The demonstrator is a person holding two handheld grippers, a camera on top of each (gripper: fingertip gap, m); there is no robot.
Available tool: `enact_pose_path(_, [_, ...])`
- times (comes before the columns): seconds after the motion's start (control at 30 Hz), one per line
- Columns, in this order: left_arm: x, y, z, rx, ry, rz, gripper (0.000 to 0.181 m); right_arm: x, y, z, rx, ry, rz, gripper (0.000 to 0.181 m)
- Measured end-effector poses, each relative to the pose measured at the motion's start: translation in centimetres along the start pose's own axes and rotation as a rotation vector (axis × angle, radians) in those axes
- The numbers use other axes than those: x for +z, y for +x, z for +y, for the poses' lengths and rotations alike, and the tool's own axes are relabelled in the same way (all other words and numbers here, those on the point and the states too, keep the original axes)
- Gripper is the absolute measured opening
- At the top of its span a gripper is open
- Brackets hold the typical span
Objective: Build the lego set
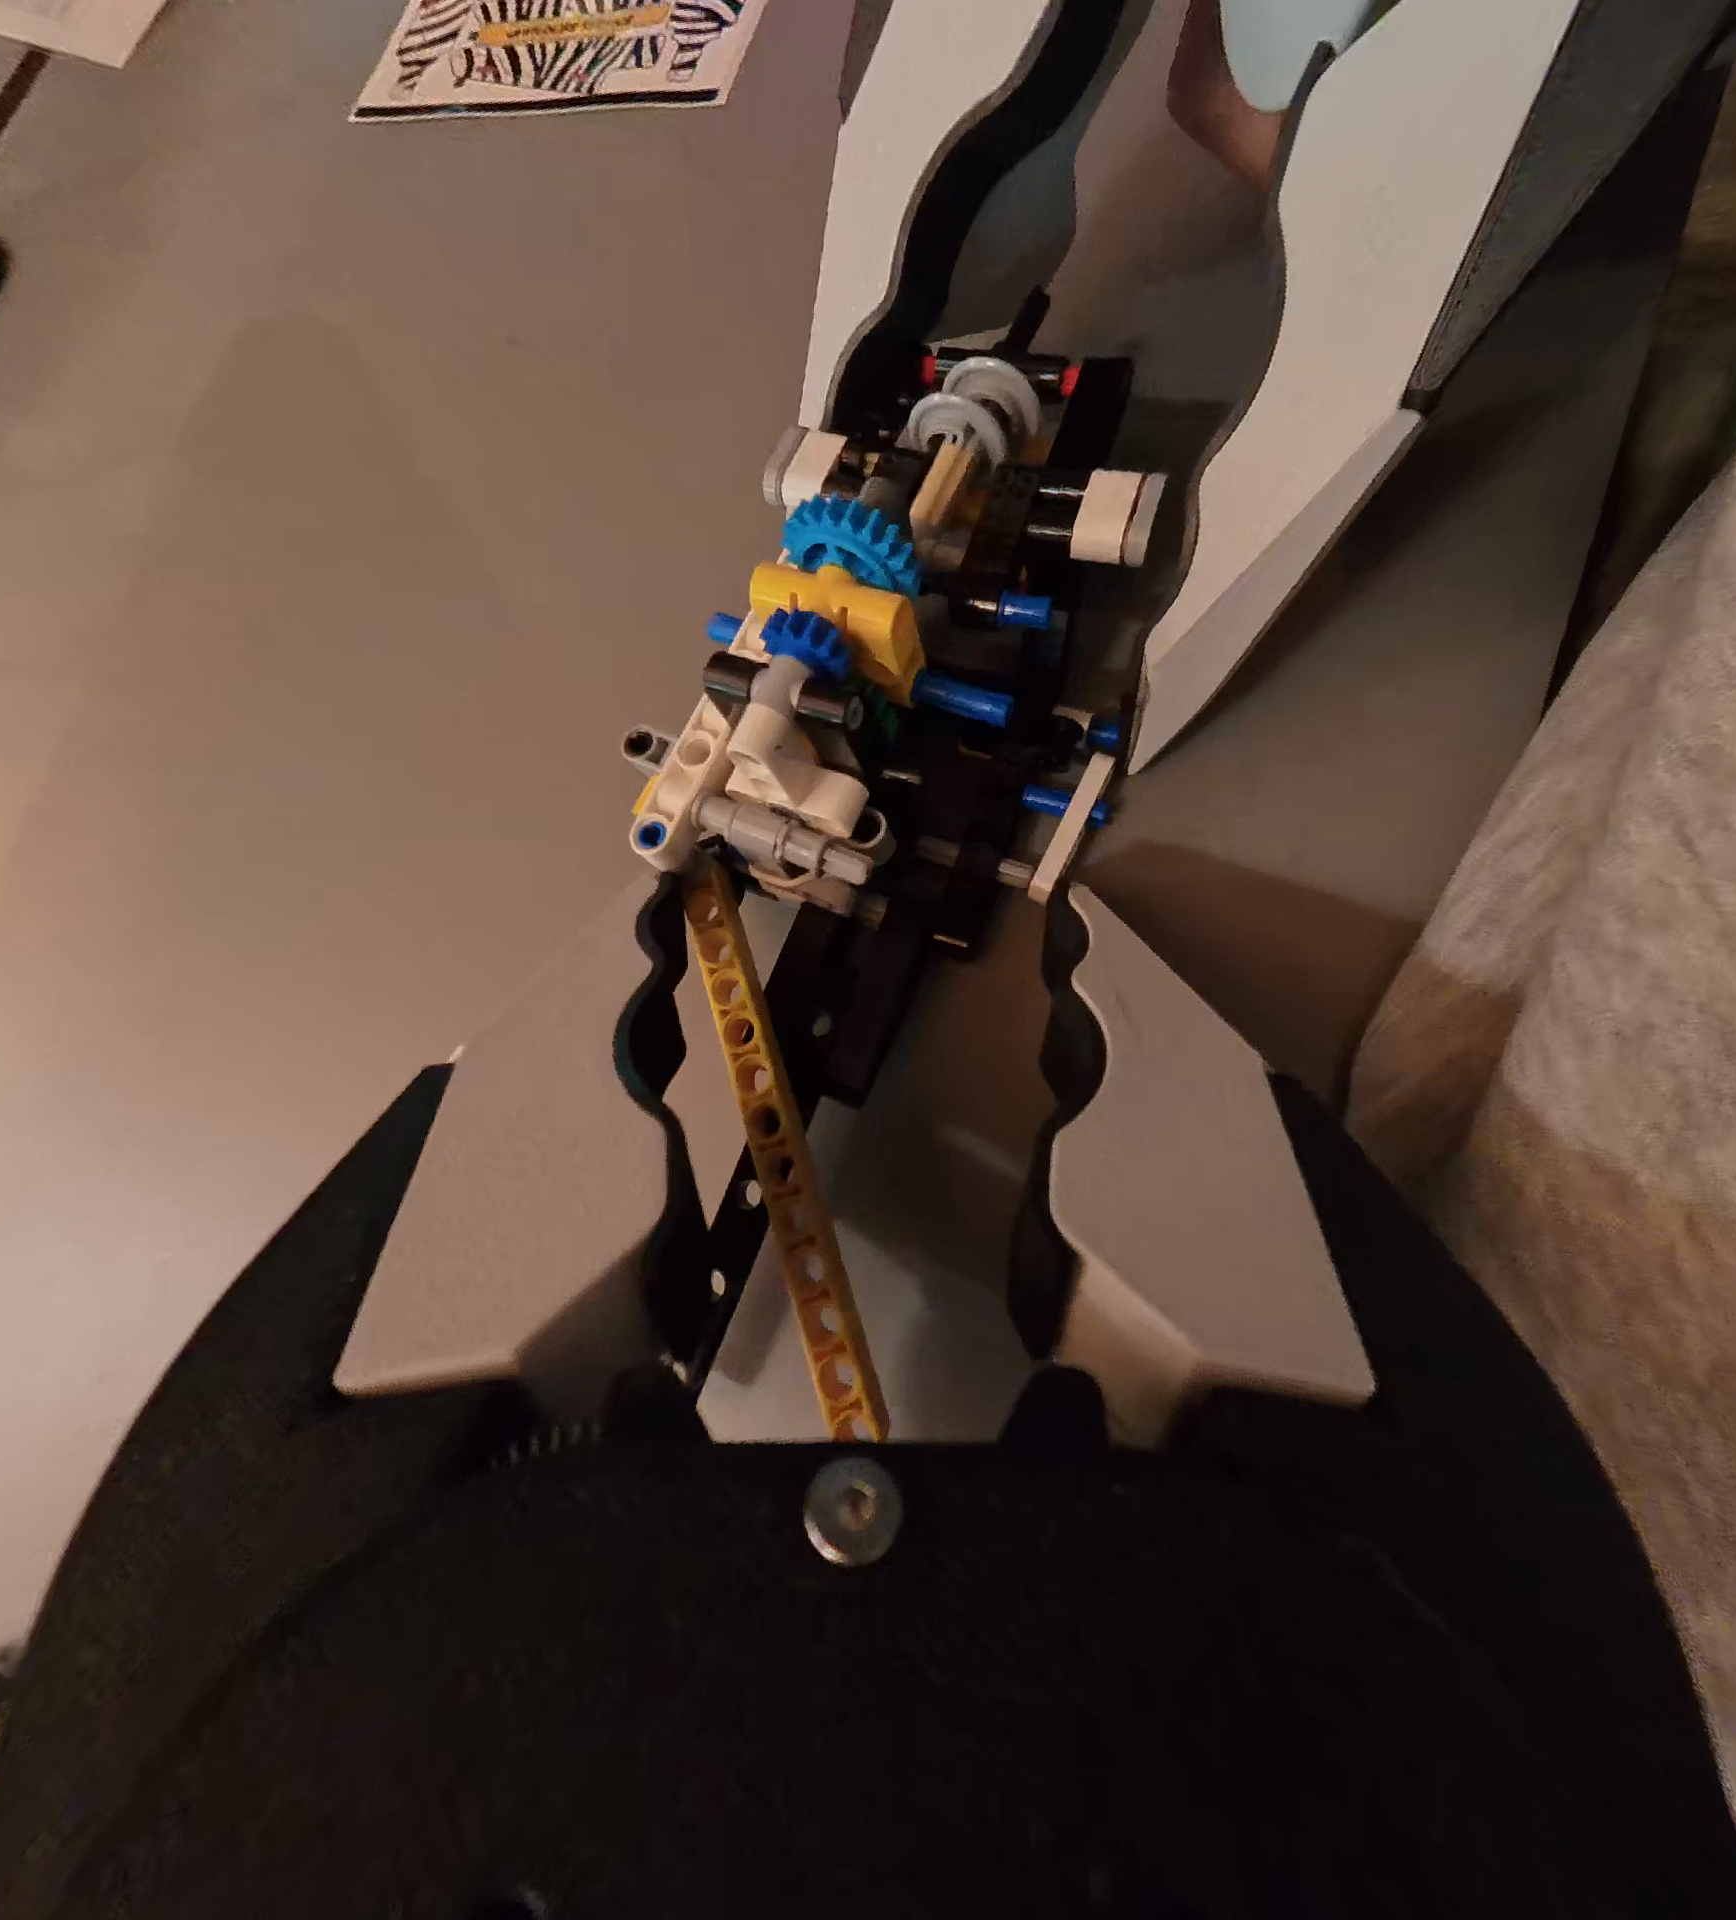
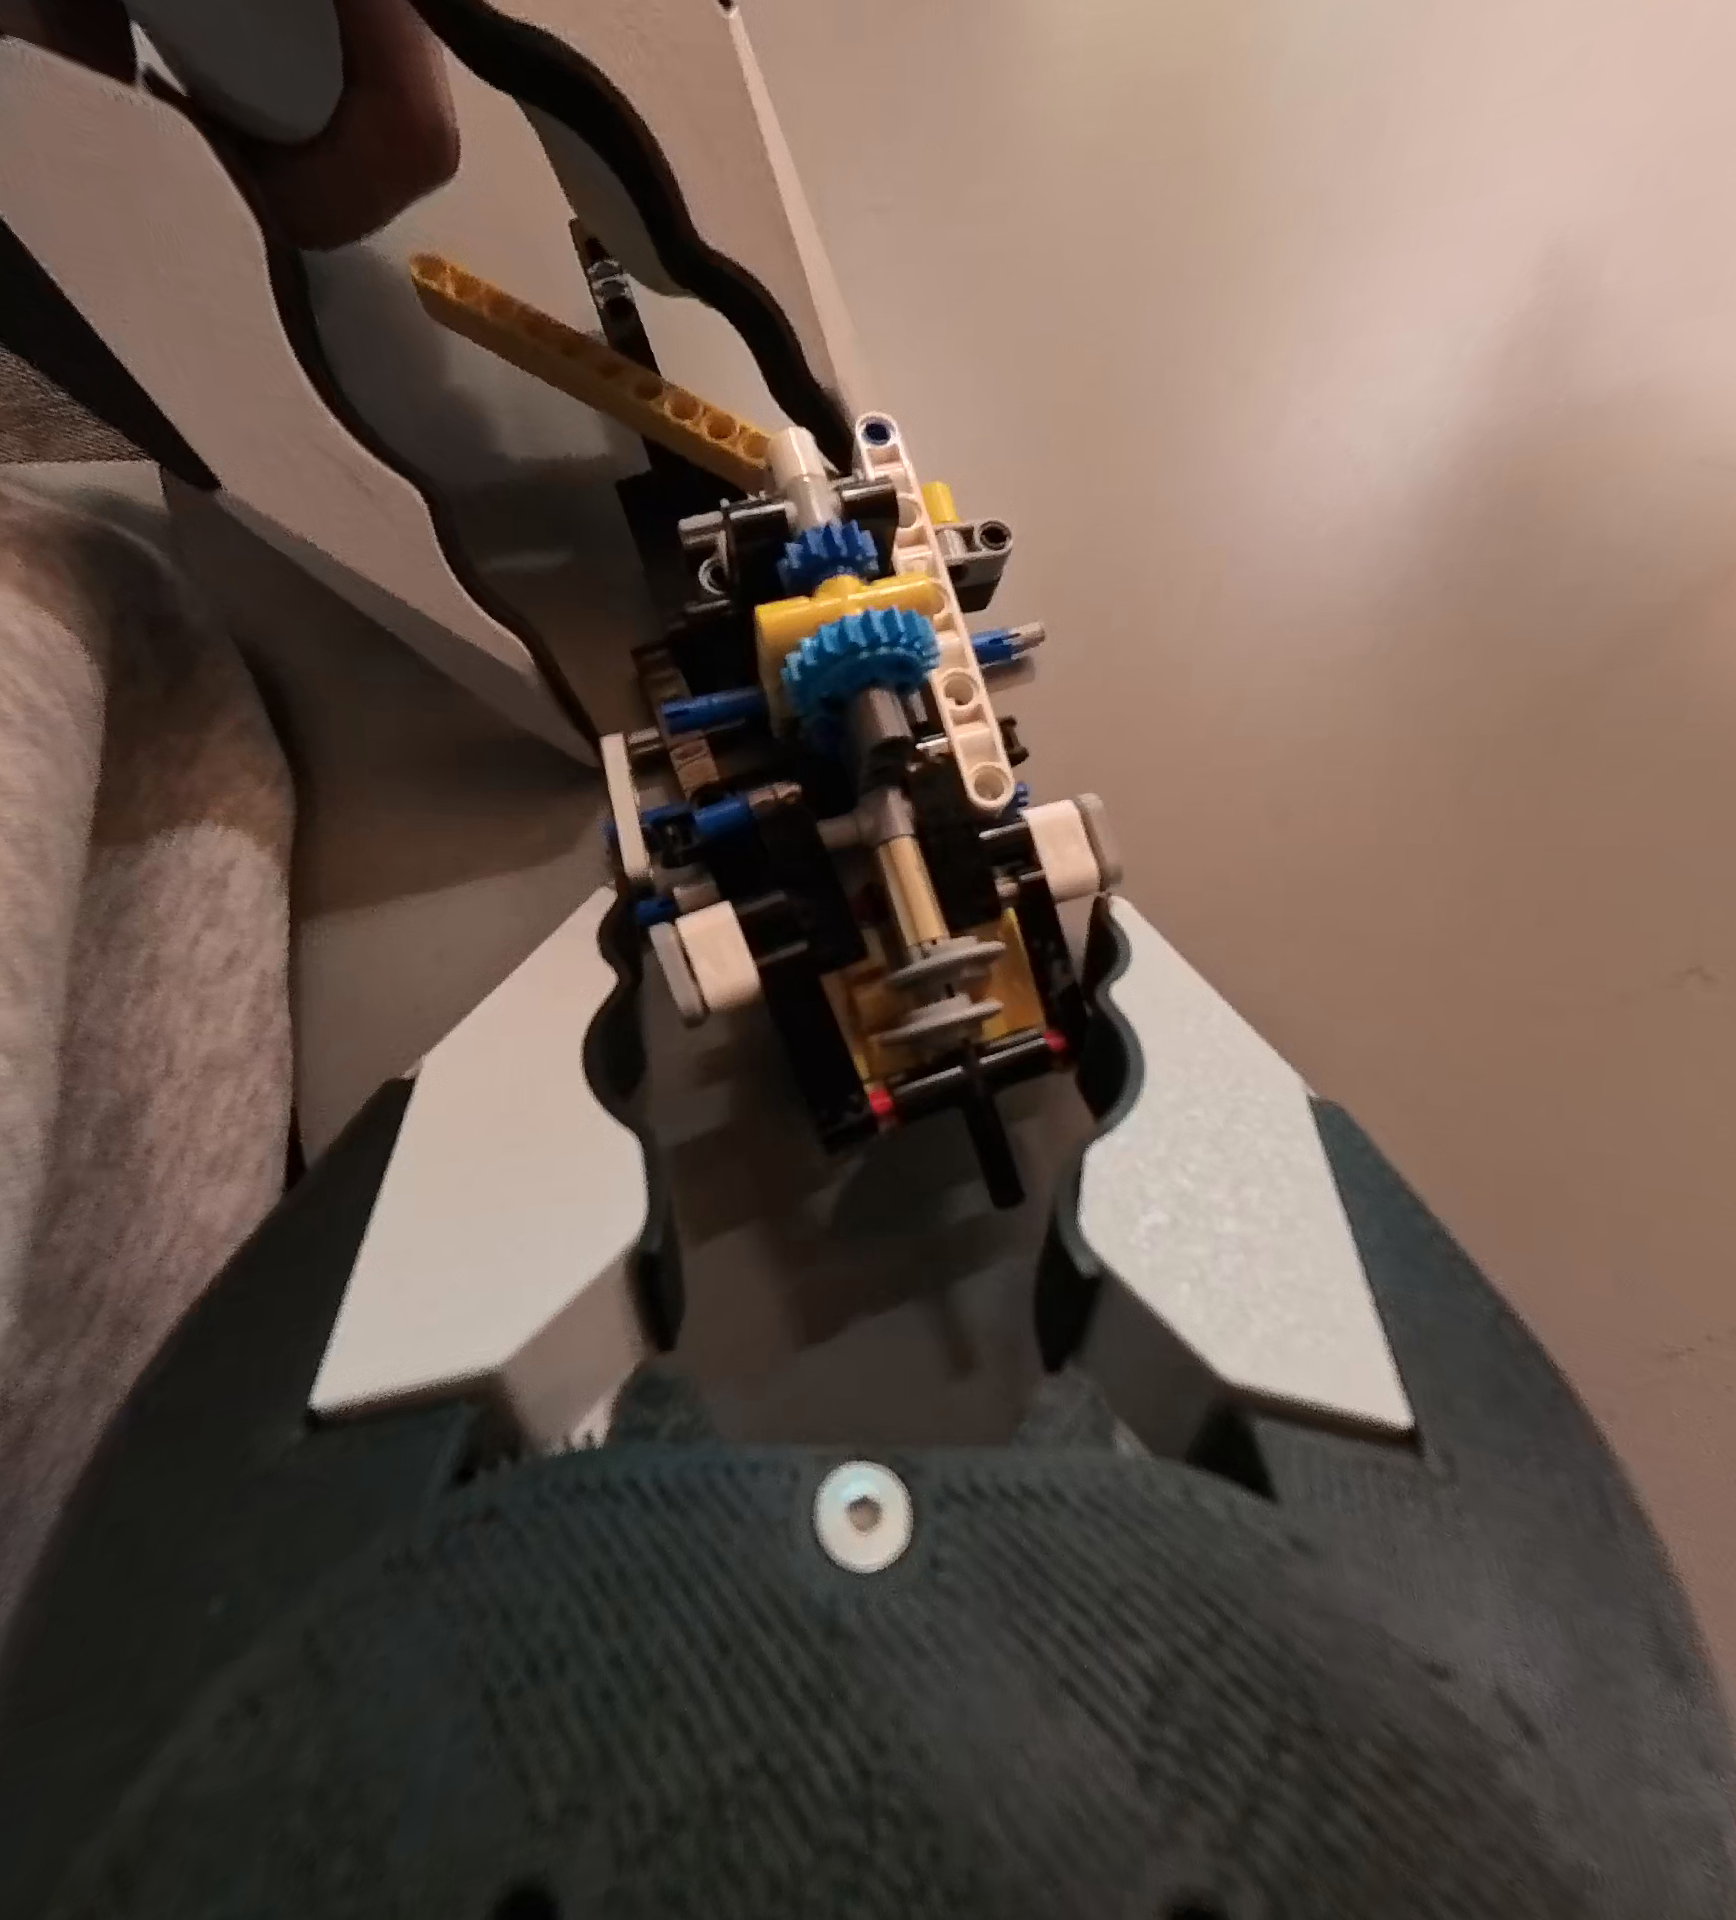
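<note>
Left tongs point(image 1: 859, 914) and right tongs point(image 2: 859, 925) both clamped on opposite ends of the lego model point(image 1: 874, 665), held above the surface point(image 1: 324, 520).

1. Between my two grippers the lego assembly point(image 1: 885, 675) fills the whole gap; the left gripper point(image 1: 859, 914) closes on one end and the right gripper point(image 2: 859, 935) on the other, so I have no passage straight ahead.
2. A long yellow beam point(image 1: 781, 1143) and a black beam point(image 1: 739, 1195) beside it run back between my left fingers, taking up that channel.
3. Blue pins point(image 1: 968, 701) stick out sideways from the assembly and would snag a close pass.
4. To my left the grey table point(image 1: 324, 623) lies open and wide.
5. At its far edge a striped printed sheet point(image 1: 552, 52) lies flat.
6. On my right a pale textured fabric point(image 1: 1622, 1039) crowds in beside the grippers.
</note>
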State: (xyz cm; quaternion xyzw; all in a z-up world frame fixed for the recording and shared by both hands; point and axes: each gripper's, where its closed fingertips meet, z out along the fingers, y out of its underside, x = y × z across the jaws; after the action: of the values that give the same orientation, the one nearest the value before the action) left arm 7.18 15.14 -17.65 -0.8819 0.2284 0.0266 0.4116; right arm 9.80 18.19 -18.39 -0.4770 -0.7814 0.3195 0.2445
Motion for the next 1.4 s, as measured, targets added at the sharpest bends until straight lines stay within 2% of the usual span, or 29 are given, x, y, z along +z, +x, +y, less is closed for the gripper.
enact_pose_path(0.87, [0.31,-0.11,0.47,-0.036,-0.002,0.002,0.074,0.56,0.5,0.19,0.089,0.0,0.038,0.089])
enact_pose_path(1.13, [-0.21,-0.29,-0.16,-0.101,0.069,0.015,0.083,0.27,0.32,0.42,0.09,0.016,0.043,0.098])
enact_pose_path(1.4, [0.44,-0.24,0.2,-0.048,0.031,-0.033,0.081,0.18,0.35,0.35,0.061,0.022,0.072,0.094])
